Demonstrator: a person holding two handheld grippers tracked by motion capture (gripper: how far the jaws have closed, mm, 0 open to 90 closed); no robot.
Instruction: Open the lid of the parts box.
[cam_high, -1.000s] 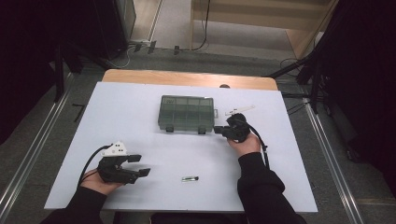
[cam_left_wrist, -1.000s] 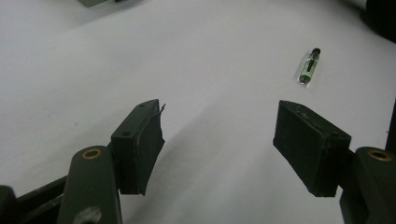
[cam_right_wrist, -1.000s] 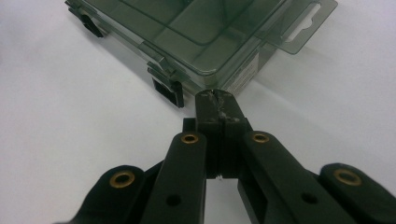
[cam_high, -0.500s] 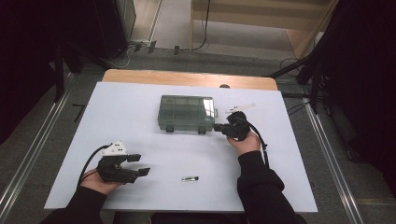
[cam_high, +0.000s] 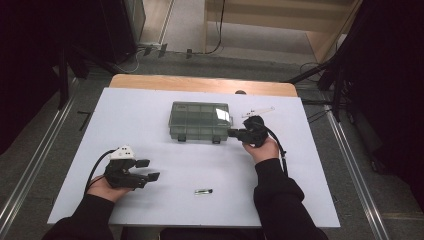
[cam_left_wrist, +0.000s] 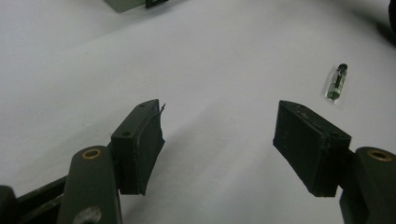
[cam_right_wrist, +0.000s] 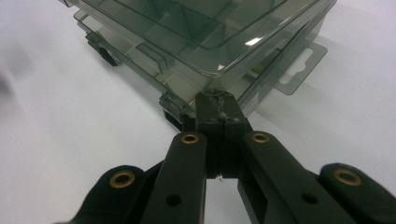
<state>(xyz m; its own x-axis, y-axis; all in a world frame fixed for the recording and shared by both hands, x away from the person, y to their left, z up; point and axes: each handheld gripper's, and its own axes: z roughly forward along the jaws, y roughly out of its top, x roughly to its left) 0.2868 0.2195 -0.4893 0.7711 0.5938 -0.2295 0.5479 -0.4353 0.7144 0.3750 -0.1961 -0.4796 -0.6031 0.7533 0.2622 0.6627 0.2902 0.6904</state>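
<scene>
Smoky-grey compartment box (cam_high: 200, 121), lid down, sits toward the far edge of my white tabletop (cam_high: 140, 112), a little right of the middle, with its two dark latches facing the near edge. My right gripper (cam_high: 234, 133) meets it at its near right corner. In the right gripper view the jaws are pressed together, pad against pad, and their joined tip touches that corner of the box (cam_right_wrist: 196, 37) just under the clear lid's rim. Whether a thin lip of plastic is pinched between the pads I cannot tell. A hang tab sticks out from the end of the box beyond the tip. My right hand (cam_high: 261, 149) holds the tool level, pointing left along the front of the box, cable trailing back over the sleeve.

My left gripper (cam_high: 147, 170) rests near the near left corner of the tabletop, jaws spread wide with nothing between them. In the left gripper view the bare white surface shows between the two black pads (cam_left_wrist: 140, 147). A small glass vial (cam_high: 203, 191) with a dark cap lies on its side by the near edge, about midway along it, well apart from both tools. A pale little item (cam_high: 258, 111) lies just beyond my right hand, too small to make out.
</scene>
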